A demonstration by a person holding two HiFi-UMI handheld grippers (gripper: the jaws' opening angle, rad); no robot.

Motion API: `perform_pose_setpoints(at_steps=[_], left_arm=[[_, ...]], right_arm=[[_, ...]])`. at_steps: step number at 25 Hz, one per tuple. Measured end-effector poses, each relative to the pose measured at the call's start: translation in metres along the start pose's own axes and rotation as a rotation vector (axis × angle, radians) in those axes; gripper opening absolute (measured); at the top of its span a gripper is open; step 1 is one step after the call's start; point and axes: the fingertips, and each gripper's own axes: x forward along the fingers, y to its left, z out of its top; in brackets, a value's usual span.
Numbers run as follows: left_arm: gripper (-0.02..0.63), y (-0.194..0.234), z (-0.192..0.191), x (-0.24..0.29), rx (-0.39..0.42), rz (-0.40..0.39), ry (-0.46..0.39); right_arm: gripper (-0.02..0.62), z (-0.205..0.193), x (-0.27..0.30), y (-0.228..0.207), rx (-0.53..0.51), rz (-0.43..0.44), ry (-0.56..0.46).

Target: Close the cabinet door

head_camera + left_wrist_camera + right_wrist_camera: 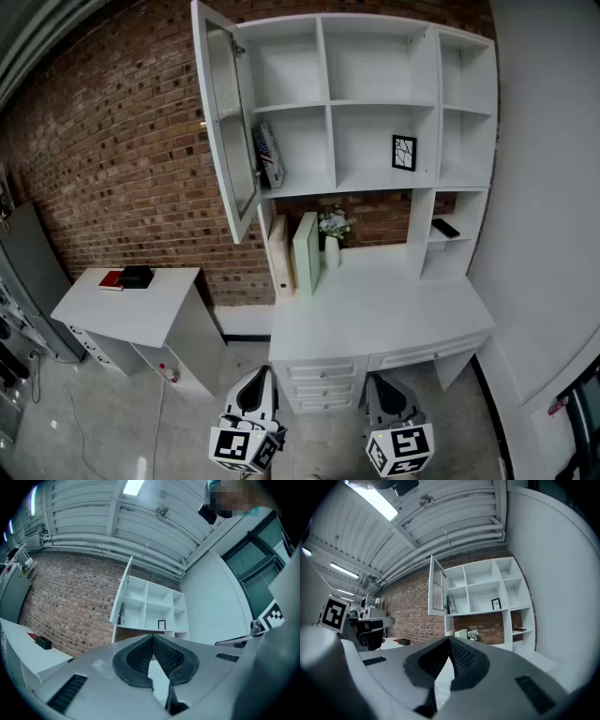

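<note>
head view / cabinet door (228,122): open, swung out leftward from the top-left compartment of the white shelf unit (375,94), glass panel, edge toward camera
head view / behind door: flag-print item (268,155) leaning in the lower-left compartment
head view / shelf contents: small black picture frame (404,153) in the middle compartment; dark flat item (445,228) on the low right shelf
head view / desk surface (403,305): white, flowers (334,225) and upright boards (307,253) at the back, drawers below
head view / side surface (141,309): left of the desk, against the brick wall (122,150), carries a red book (112,280) and a black box (137,276) touching each other
head view / left gripper (260,373): low in frame, in front of the desk drawers, well apart from the door
head view / right gripper (380,379): low, beside the left one, also well apart from the door
left gripper view / jaws: pressed together at the tips, nothing between them
left gripper view / door: beyond the jaws, open, standing out from the shelf unit's left side; no contact
right gripper view / jaws: pressed together, nothing pinched
right gripper view / door: above and beyond the jaws, open, hinged at the shelf unit's upper left; frame and flowers visible to its right
</note>
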Motion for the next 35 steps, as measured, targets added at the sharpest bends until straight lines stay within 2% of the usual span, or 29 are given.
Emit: perform_pose_setpoints(at_steps=[9, 11, 13, 16, 18, 21, 27, 32, 35], left_arm=[[0.011, -0.005, 0.005, 0.001, 0.007, 0.006, -0.015], [0.011, -0.006, 0.006, 0.003, 0.005, 0.009, -0.020], [0.011, -0.006, 0.004, 0.009, 0.003, 0.011, -0.017], [0.012, -0.008, -0.002, 0.018, 0.003, 0.008, 0.000], [0.011, -0.006, -0.004, 0.026, 0.008, 0.008, 0.011], [0.011, 0.005, -0.010, 0.043, 0.010, 0.020, 0.017], [0.011, 0.038, -0.037, 0.100, 0.005, 0.044, 0.013], [0.011, 0.079, -0.052, 0.179, -0.004, 0.042, 0.002], [0.011, 0.107, -0.052, 0.225, -0.044, 0.033, -0.037]], right_arm=[[0.000, 0.003, -0.002, -0.009, -0.009, -0.003, -0.009], [0.000, 0.005, 0.000, -0.011, 0.017, 0.005, -0.018], [0.002, 0.008, 0.008, -0.006, 0.050, 0.058, -0.024], [0.002, 0.016, 0.020, 0.011, -0.061, 0.160, -0.020], [0.002, 0.023, 0.027, 0.013, -0.102, 0.187, -0.032], [0.002, 0.026, 0.047, 0.007, -0.095, 0.201, -0.039], [0.002, 0.024, 0.111, -0.009, -0.069, 0.205, -0.066], [0.002, 0.022, 0.192, -0.031, -0.027, 0.180, -0.050], [0.002, 0.021, 0.243, -0.040, -0.006, 0.172, -0.037]])
